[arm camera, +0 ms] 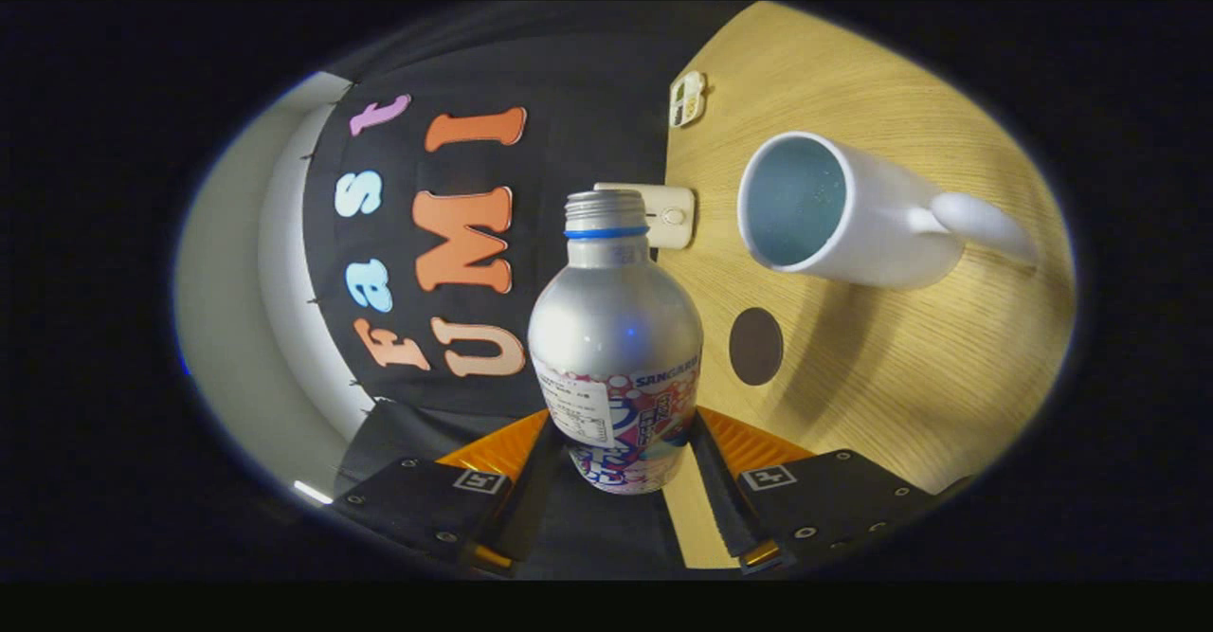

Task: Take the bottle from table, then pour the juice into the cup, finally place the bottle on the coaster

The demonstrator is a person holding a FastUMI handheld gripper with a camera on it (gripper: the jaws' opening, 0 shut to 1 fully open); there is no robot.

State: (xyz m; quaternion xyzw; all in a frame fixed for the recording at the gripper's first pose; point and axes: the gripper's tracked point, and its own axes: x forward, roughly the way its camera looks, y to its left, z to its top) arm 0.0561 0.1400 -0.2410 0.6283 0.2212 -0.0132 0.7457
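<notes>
1. Gripper view. One gripper [621,457] is seen, its two fingers rising from the 6 o'clock side and clenched on one bottle [614,329]; each finger presses a side of the bottle's lower, labelled part.
2. The bottle is silver metal with a printed label around its base, a blue ring below the threaded neck and no cap on the mouth. It lies along the fingers, its mouth pointing toward 12 o'clock, and is lifted clear of the table [900,357].
3. The table is one light wooden surface. The whole scene appears rotated, so that the tabletop stands on the 3 o'clock side of the bottle and the dark booth wall [569,63] on the 9 o'clock side.
4. One white cup [853,215] with a single handle stands on the table at about 2 o'clock from the bottle, well apart from it. Its open mouth faces the bottle; the inside looks pale blue, and whether it holds liquid cannot be told.
5. One dark round coaster [755,346] lies flat on the table at 3 o'clock from the bottle's body, just beside it in the picture and below the cup. Nothing rests on it.
6. Two small pale items lie near the table's far edge: one cream block [668,215] behind the bottle's neck, and one small rounded piece [687,99] at 12 o'clock from it. What they are cannot be told.
</notes>
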